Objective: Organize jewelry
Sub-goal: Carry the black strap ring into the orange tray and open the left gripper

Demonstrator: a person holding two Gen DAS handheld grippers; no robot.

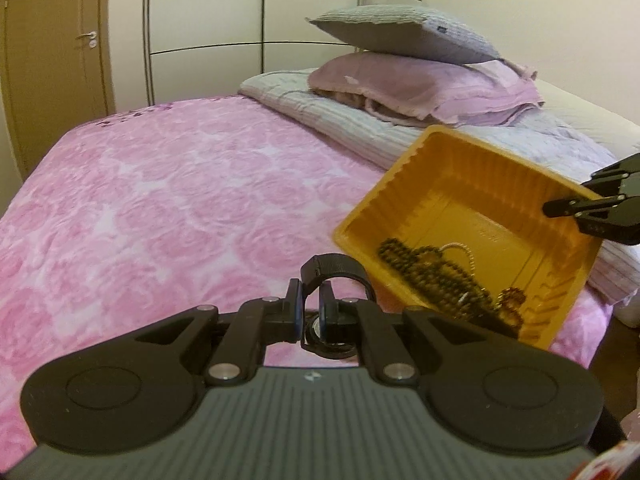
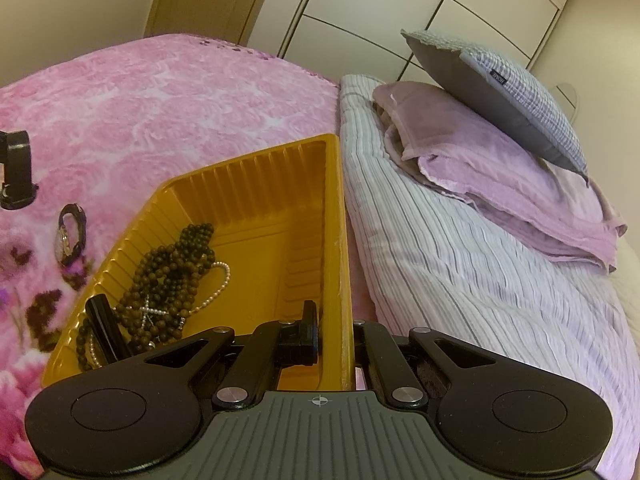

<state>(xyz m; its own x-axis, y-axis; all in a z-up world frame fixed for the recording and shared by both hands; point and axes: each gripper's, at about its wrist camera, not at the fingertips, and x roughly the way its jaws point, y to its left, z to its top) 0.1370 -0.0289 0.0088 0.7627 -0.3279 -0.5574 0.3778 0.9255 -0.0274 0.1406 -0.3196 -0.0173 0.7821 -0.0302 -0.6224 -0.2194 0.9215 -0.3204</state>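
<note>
The left claw [image 1: 310,304] pinches a black watch [image 1: 334,276] by its strap, lifted over the pink bed [image 1: 160,200]. The yellow tray [image 1: 420,184] sits at about two o'clock from it, close by. The right claw [image 2: 336,340] is pressed on the tray's wall and holds it tipped. Beads [image 2: 172,280] lie inside. Another watch [image 2: 70,236] lies on the bed at nine o'clock from the tray, nearer the left claw.
</note>
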